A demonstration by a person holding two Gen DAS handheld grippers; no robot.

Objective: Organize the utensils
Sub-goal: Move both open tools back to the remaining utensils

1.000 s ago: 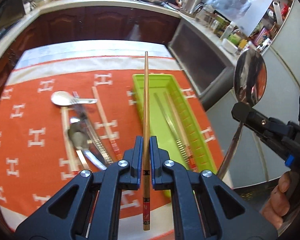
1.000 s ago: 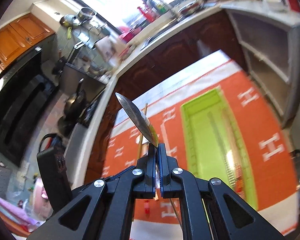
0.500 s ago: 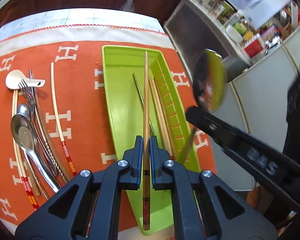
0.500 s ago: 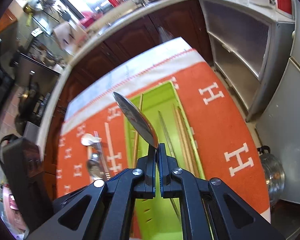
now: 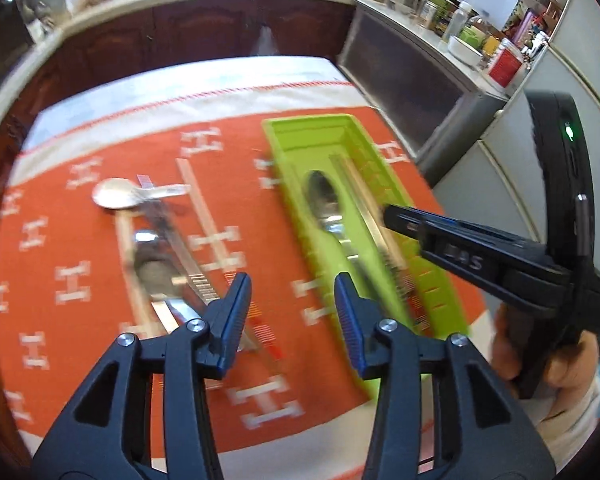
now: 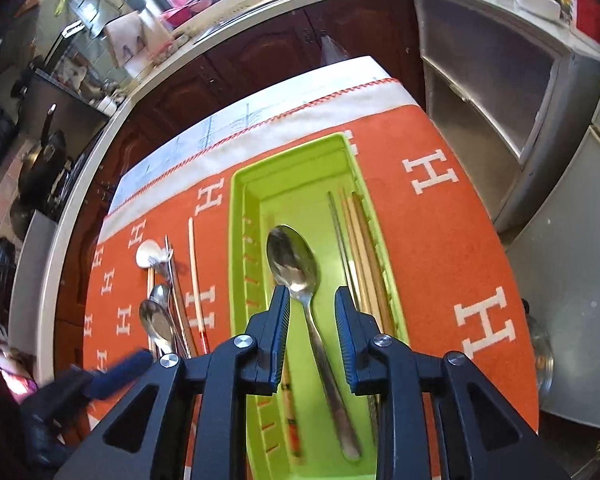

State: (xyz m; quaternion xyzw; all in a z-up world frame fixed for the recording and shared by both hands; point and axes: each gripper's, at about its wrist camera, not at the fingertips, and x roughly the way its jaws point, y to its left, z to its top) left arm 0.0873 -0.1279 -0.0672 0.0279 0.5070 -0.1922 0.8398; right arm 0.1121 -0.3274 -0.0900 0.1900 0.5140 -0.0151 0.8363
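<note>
The left claw point(image 5: 292, 316) has its two blue-padded fingers wide apart and holds nothing. It hangs over the orange cloth with white H shapes point(image 5: 100, 360). Ahead of it and to its right lies the long bright green plastic tray point(image 5: 440, 300). Ahead and to its left lies a blurry bunch of loose things: a white scoop-shaped spoon point(image 5: 118, 196), a shiny metal spoon point(image 5: 152, 268) and some pale chopsticks point(image 5: 204, 216); the blur makes it hard to count them. The right claw point(image 6: 312, 332) is also spread apart and empty. It hangs right over the green tray point(image 6: 240, 264). A big silver metal spoon point(image 6: 294, 264) lies flat in the tray, its bowl just ahead of the claw and its handle running back under the gap between the fingers. More chopsticks point(image 6: 360, 236) lie in the tray, to the right of the spoon.
</note>
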